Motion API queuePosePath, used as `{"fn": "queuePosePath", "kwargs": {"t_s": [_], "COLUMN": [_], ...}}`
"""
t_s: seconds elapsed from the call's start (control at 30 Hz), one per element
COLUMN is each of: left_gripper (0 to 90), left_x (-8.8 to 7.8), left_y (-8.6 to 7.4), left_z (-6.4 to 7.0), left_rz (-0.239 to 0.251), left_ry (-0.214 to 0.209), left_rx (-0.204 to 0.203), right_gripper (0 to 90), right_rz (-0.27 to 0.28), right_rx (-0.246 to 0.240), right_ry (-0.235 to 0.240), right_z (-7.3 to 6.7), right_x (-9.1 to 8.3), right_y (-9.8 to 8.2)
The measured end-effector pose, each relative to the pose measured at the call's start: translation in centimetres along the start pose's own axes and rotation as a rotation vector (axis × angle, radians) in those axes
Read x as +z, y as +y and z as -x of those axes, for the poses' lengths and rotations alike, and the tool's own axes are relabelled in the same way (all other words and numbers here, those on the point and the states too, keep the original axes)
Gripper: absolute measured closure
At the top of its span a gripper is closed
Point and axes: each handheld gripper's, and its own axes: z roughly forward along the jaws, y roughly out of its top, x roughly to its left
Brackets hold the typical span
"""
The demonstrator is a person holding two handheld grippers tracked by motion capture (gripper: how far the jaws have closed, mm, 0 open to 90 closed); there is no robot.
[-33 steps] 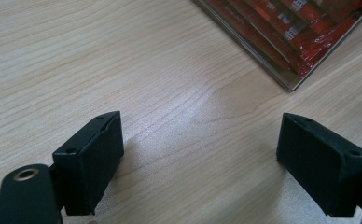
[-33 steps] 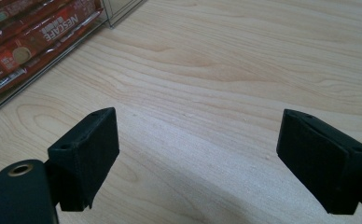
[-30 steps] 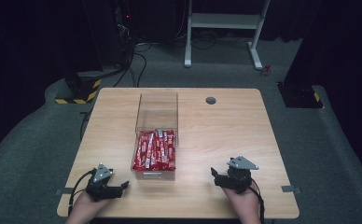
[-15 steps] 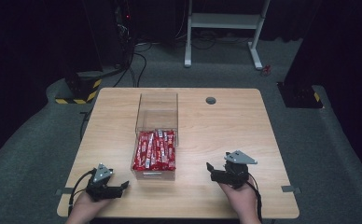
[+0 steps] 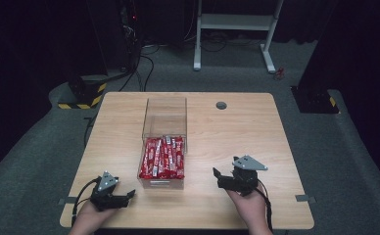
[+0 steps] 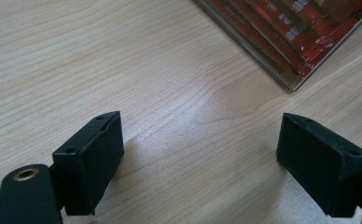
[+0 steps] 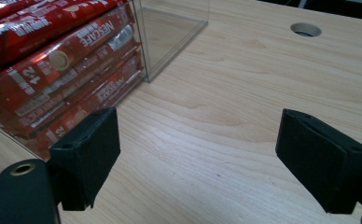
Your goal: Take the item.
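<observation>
A clear plastic box (image 5: pixel 164 116) stands lengthwise in the middle of the wooden table (image 5: pixel 256 142). Its near half is packed with red Nescafe stick packets (image 5: pixel 162 157); its far half is empty. My left gripper (image 5: pixel 128 196) rests near the front left edge, open, with its jaws pointing right toward the box's near corner. In the left gripper view its jaws (image 6: pixel 198 140) stand wide apart over bare wood, the packets (image 6: pixel 300 37) ahead. My right gripper (image 5: pixel 217 177) is open to the right of the box. Its jaws (image 7: pixel 198 140) frame bare wood, with the packets (image 7: pixel 53 60) at the left.
A round cable hole (image 5: pixel 221 105) lies in the table's far right part, also seen as the hole (image 7: pixel 305 29) in the right gripper view. Behind the table are a white frame stand (image 5: pixel 237 29) and a yellow-black striped base (image 5: pixel 83 93) on the floor.
My right gripper has shifted a little to the left and forward, closer to the box. The left gripper has stayed put.
</observation>
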Motion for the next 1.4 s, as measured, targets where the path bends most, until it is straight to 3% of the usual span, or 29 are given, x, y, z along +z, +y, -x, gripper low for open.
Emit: {"fn": "queuePosePath", "kwargs": {"t_s": [1.4], "left_gripper": [15.2], "left_x": [0.0], "left_y": [0.0], "left_z": [0.0], "left_rz": [-0.001], "left_ry": [0.0], "left_rx": [0.004], "right_gripper": [15.1], "right_rz": [0.035], "right_rx": [-0.034], "right_ry": [0.104], "right_z": [-3.9], "right_x": [0.7], "right_y": [3.0]}}
